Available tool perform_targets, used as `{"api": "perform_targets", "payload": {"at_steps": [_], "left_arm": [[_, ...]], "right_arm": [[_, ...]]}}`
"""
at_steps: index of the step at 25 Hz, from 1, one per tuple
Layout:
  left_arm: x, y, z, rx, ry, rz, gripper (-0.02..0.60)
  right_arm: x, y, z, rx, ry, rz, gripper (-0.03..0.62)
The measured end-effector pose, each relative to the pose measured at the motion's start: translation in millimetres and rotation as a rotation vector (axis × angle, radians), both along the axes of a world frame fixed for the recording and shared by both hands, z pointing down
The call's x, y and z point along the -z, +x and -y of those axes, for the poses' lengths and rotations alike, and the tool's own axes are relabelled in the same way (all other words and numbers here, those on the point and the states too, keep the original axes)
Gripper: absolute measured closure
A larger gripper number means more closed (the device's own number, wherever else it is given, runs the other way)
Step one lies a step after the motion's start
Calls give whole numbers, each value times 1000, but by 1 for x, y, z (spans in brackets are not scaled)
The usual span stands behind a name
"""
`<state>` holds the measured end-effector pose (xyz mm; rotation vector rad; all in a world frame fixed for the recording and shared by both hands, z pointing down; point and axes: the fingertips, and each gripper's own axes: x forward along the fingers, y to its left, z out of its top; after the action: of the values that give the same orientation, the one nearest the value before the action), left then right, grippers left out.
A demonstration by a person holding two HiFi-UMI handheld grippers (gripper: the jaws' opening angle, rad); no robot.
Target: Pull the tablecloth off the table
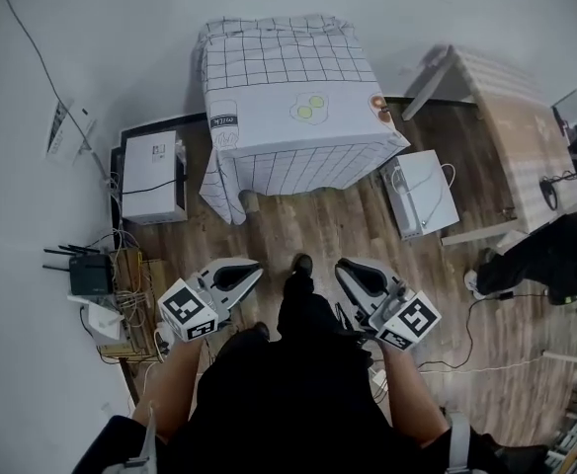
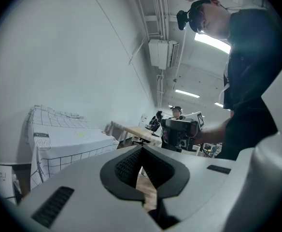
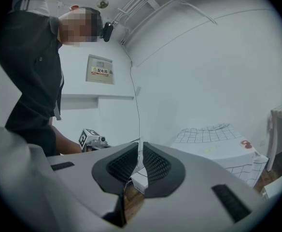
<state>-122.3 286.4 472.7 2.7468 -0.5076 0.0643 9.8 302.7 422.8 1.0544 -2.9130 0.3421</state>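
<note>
**A:** How are the two grippers held?

**B:** The left gripper (image 1: pixel 241 273) and the right gripper (image 1: pixel 349 270) are held low in front of the person, side by side. Both pairs of jaws are pressed together. Nothing is gripped by either one.

**A:** Where is the thing to be pulled?

**B:** The white tablecloth with thin black squares (image 1: pixel 288 92) is spread well ahead of both pairs of jaws. It is not touched by them. It hangs down the sides, and one pale leg of the small table (image 1: pixel 249 202) is seen under it.

**A:** Why are the jaws kept shut?

**B:** It is judged that nothing can be grabbed from here. The cloth must be reached first. Then the jaws must be opened at a hanging edge so it can be pinched.

**A:** What is seen around them?

**B:** A brown wooden floor (image 1: pixel 338 227) lies under the jaws. A flat white box (image 1: pixel 150 176) is set ahead and left of the left jaws. Another white box (image 1: pixel 423 194) is set ahead and right of the right jaws. A black router with loose wires (image 1: pixel 90 275) is kept left of the left jaws, by the white wall (image 1: pixel 22 196).
</note>
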Motion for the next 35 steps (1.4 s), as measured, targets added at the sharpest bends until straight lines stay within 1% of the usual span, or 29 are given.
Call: {"api": "perform_targets", "payload": {"at_steps": [4, 7, 13, 16, 18, 23, 26, 31, 35], "left_arm": [[3, 21, 57, 52, -22, 34, 571], [8, 42, 101, 70, -28, 59, 571], [22, 76, 179, 106, 7, 117, 569], [29, 85, 208, 129, 22, 122, 569], [29, 88, 224, 138, 32, 122, 569], [33, 94, 270, 160, 53, 159, 569], [26, 93, 302, 155, 65, 158, 569], [17, 93, 362, 141, 41, 149, 569], [12, 91, 415, 116, 33, 141, 569]], "right_arm": [[-6, 20, 59, 52, 6, 18, 570], [-2, 41, 106, 87, 26, 2, 570], [-1, 85, 182, 99, 42, 9, 569], [-1, 96, 209, 110, 41, 12, 569], [-3, 100, 224, 119, 32, 12, 569], [-12, 103, 269, 139, 20, 1, 569], [-15, 100, 300, 146, 19, -13, 569], [-15, 96, 358, 141, 0, -39, 569], [-16, 92, 409, 134, -19, -82, 569]]}}
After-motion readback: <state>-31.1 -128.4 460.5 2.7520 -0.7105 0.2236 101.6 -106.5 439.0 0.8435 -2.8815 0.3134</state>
